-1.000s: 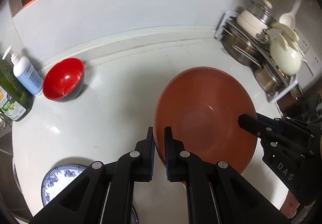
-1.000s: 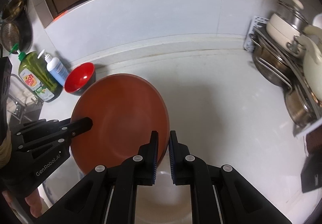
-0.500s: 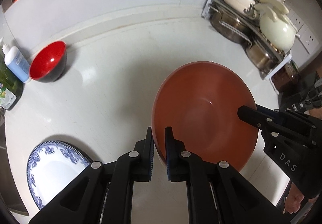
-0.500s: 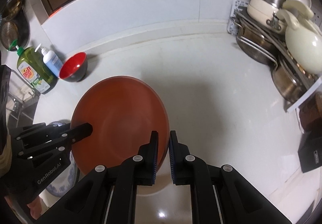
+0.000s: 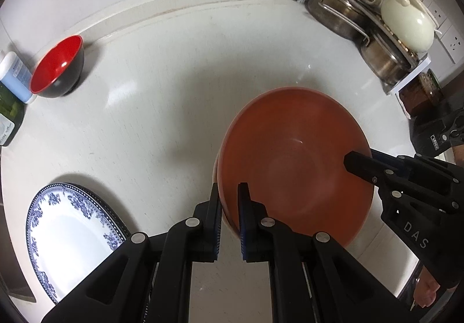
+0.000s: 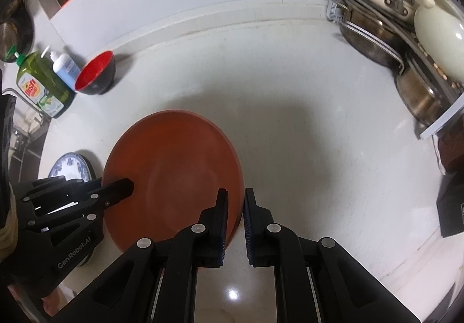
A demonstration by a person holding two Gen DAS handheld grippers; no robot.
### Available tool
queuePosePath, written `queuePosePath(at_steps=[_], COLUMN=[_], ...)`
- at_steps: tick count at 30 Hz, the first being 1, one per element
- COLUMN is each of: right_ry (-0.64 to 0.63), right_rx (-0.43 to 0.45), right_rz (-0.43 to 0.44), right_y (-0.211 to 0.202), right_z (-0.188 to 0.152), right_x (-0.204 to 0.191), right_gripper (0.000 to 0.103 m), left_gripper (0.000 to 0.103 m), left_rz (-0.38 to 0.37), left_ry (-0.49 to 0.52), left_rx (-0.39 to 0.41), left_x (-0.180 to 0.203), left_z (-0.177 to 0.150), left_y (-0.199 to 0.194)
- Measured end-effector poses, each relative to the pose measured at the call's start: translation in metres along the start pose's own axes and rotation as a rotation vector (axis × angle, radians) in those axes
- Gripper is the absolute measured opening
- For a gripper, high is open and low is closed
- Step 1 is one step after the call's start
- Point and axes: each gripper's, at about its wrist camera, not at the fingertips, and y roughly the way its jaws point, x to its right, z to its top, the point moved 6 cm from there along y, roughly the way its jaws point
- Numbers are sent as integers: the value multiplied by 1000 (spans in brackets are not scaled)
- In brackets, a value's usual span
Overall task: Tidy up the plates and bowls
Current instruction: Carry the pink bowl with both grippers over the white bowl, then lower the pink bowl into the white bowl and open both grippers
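Observation:
A wide terracotta bowl (image 5: 293, 166) is held over the white counter (image 5: 162, 108) by two grips on opposite sides of its rim. My left gripper (image 5: 229, 195) is shut on the near-left rim, one finger inside and one outside. My right gripper (image 6: 235, 201) is shut on the right rim in the same way; in the left wrist view it (image 5: 356, 163) reaches in from the right. The right wrist view shows the bowl (image 6: 174, 166) with the left gripper (image 6: 124, 186) at its left edge. A blue-patterned white plate (image 5: 69, 238) lies at the lower left. A red bowl with a black outside (image 5: 56, 64) stands at the back left.
A rack of steel pots and a cream kettle (image 5: 377, 18) fills the back right corner. A green dish-soap bottle (image 6: 40, 82) and a blue pump bottle (image 6: 65, 67) stand by the red bowl (image 6: 95, 73). A dark box (image 6: 452, 207) sits at the right edge.
Both grippers have sunk toward the counter with the terracotta bowl between them. The blue-patterned plate has come fully into view at the lower left. Both grips are unchanged.

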Motion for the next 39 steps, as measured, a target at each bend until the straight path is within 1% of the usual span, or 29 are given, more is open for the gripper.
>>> queuePosePath(at_steps=[5, 13, 16, 18, 20, 22, 24, 25, 27, 28, 34, 39], right_ry=[-2, -5, -6, -6, -5, -6, -11, -13, -6, -6, -6, -8], right_rx=[-31, -58, -66, -70, -72, -73, -67, -66, -57, -49, -14, 5], right_rz=[5, 19, 27, 34, 38, 40, 27, 22, 15, 10, -4, 4], right_y=[9, 19, 22, 23, 24, 24, 24, 24, 22, 21, 12, 3], right_z=[-5, -9, -10, -10, -11, -11, -11, -11, -10, -10, -6, -3], right_x=[3, 4, 4, 4, 5, 5, 6, 7, 7, 8, 7, 1], right_gripper=[12, 12, 12, 12, 12, 12, 14, 16, 33, 36, 36, 36], left_gripper=[12, 12, 13, 16, 26, 33, 36, 38, 43, 44, 46, 53], left_rz=[7, 25, 26, 23, 30, 33, 40, 41, 45, 49, 54, 66], left_ry=[-7, -9, -8, -7, -4, -5, -7, -9, -10, -11, -23, -22], left_rx=[-18, -10, -9, -8, -4, -5, -7, -6, 5, 14, 49, 96], left_x=[-1, -2, -1, 0, 0, -2, -4, -5, -7, -8, -16, -25], left_z=[-3, -3, -3, -2, -3, -2, -2, -2, -3, -2, 2, 8], left_y=[7, 8, 9, 8, 8, 8, 8, 7, 5, 3, -9, -24])
